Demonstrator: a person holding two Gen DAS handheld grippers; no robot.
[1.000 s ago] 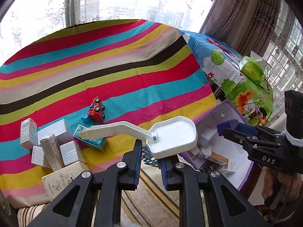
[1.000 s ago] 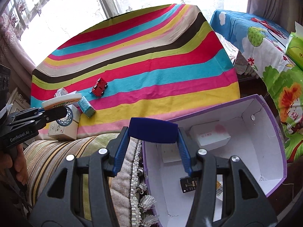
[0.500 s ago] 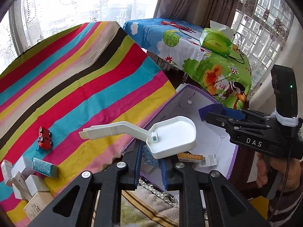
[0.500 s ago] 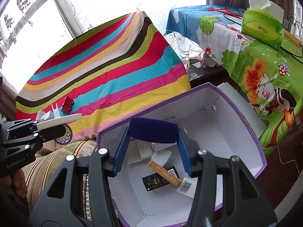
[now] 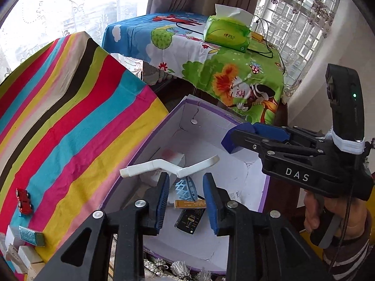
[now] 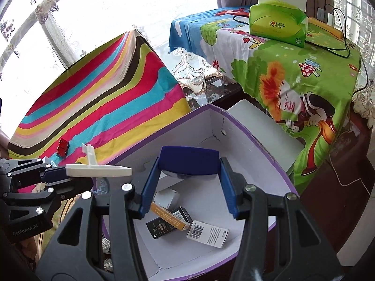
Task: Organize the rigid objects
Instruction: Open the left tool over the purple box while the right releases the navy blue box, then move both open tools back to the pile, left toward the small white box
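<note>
**Item: white plastic scoop with blue mesh part, at release over purple-rimmed box**

Left gripper (image 5: 186,195): jaws opening, the scoop (image 5: 168,167) between them, its long handle lying crosswise above the pads. Directly below: open box (image 5: 234,117), holding small cartons. Right gripper (image 6: 188,190), the nearer to the box's middle: clamped on a blue block (image 6: 189,160). Left of the claws: striped cloth (image 5: 70,117), red toy car (image 5: 24,201). Beyond: cartoon tablecloth, tissue pack, curtained windows.
</note>
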